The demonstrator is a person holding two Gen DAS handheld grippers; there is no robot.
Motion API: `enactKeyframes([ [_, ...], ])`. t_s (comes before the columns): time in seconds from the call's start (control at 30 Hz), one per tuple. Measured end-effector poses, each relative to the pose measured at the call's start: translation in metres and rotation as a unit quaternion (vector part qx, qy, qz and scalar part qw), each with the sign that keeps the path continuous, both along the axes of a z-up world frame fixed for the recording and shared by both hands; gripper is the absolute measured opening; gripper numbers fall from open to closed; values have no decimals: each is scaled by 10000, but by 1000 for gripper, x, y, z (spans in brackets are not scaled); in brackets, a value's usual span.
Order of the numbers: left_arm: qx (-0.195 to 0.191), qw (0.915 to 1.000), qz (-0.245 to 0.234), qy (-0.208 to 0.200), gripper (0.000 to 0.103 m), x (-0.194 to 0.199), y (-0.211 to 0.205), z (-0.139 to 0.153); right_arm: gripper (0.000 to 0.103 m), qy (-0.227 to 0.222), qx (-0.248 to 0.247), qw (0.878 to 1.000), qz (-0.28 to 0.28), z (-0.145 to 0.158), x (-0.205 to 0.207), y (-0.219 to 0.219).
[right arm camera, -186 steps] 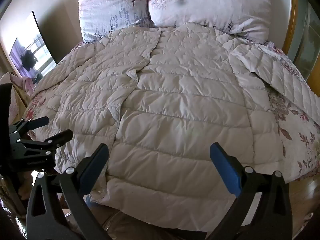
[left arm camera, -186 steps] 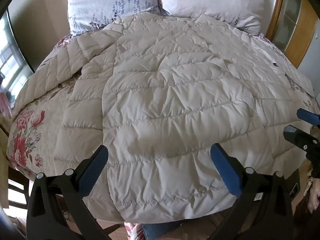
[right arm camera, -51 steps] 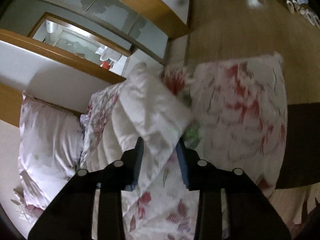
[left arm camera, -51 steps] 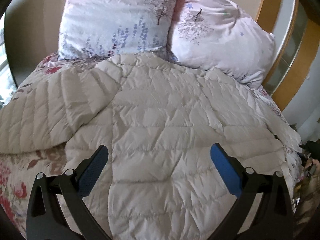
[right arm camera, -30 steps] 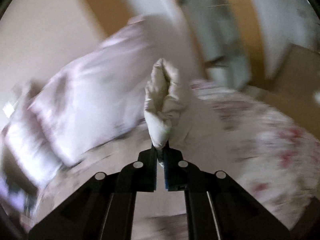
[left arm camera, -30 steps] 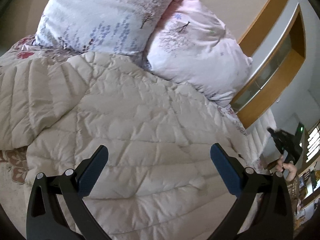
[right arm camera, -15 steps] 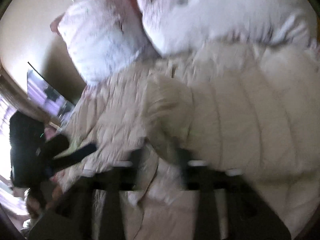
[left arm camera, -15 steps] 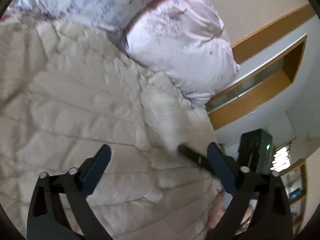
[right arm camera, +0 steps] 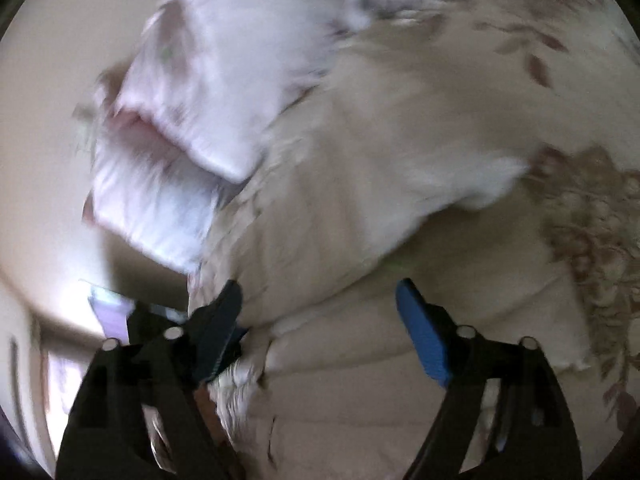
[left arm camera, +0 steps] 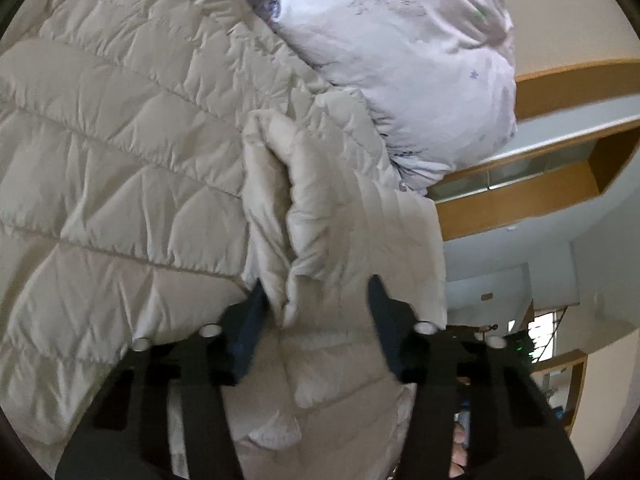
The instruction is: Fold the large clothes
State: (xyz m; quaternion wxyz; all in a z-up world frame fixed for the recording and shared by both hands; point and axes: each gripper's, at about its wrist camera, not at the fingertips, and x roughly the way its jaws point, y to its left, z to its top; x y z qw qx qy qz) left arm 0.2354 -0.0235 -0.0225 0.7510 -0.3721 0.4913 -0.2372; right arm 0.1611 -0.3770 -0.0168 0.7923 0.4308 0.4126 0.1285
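A cream quilted down jacket (left arm camera: 120, 140) lies spread over the bed. One of its sleeves (left arm camera: 320, 208) is folded in over the body and bunched up. My left gripper (left arm camera: 314, 292) is closing on that sleeve, and the puffy fabric fills the gap between its blue pads. In the blurred right wrist view my right gripper (right arm camera: 320, 292) stands open low over the jacket (right arm camera: 380, 160), with fabric beneath its spread fingers and nothing pinched.
Two pale floral pillows (left arm camera: 400, 40) lean at the head of the bed, also seen as a pillow (right arm camera: 200, 100) in the right wrist view. A wooden headboard with shelves (left arm camera: 540, 200) stands behind. The floral bedspread (right arm camera: 580, 200) shows beside the jacket.
The right gripper carried the sleeve over the jacket, let it go and dropped low with its jaws apart. The left gripper swung right to the sleeve and narrowed around it.
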Motion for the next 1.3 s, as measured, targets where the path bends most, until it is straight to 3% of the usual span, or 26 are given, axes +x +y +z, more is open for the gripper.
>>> enactKeyframes([
  [0.03, -29, 10000, 40, 29, 28, 2, 0, -3, 69, 55, 53, 9998, -170, -6, 2, -7],
  [0.07, -57, 10000, 53, 43, 14, 5, -1, -5, 67, 88, 52, 9992, -397, -10, 5, -15],
  [0.1, -42, 10000, 47, 47, 10, 7, -1, -7, 62, 71, 29, 9984, -555, -13, 9, -20],
  [0.17, 73, 9999, 103, -6, 8, 12, 0, -6, 51, -61, -67, 9964, -846, -12, 16, -29],
  [0.23, 160, 9997, 153, -121, 6, 13, 3, -2, 23, -228, -267, 9947, -967, -6, 25, -30],
  [0.33, 205, 9986, 327, -355, 6, 11, 18, 10, 11, -445, -469, 9950, -756, 5, 32, -15],
  [0.5, 384, 9948, 689, -644, 6, 1, 53, 23, 10, -637, -764, 9950, -15, 11, 37, 32],
  [0.7, 696, 9901, 1126, -456, 6, -3, 92, 11, 11, 14, -1075, 9930, 487, -23, 55, 70],
  [0.8, 692, 9912, 1105, -212, 6, -3, 98, -6, 21, 155, -1379, 9887, 572, -24, 56, 77],
  [0.83, 690, 9913, 1101, -185, 6, -2, 98, -7, 36, 181, -1537, 9861, 609, -21, 55, 80],
  [0.9, 671, 9919, 1070, -145, 6, -3, 99, -8, 51, 204, -1859, 9791, 803, -10, 47, 91],
  [1.0, 774, 9913, 1051, -166, 10, -8, 100, -3, 51, -84, -2350, 9639, 1247, 17, 36, 118],
  [1.03, 828, 9909, 1045, -198, 15, -8, 99, 1, 51, -238, -2468, 9593, 1353, 26, 34, 127],
  [1.1, 935, 9893, 1083, -299, 37, -20, 105, 7, 51, -664, -2746, 9472, 1515, 45, 36, 153],
  [1.17, 935, 9877, 1170, -449, 50, -33, 115, 14, 50, -974, -3026, 9349, 1577, 55, 44, 177],
  [1.3, 976, 9809, 1494, -771, 57, -69, 152, 27, 47, -1291, -3506, 9069, 1947, 55, 69, 235],
])
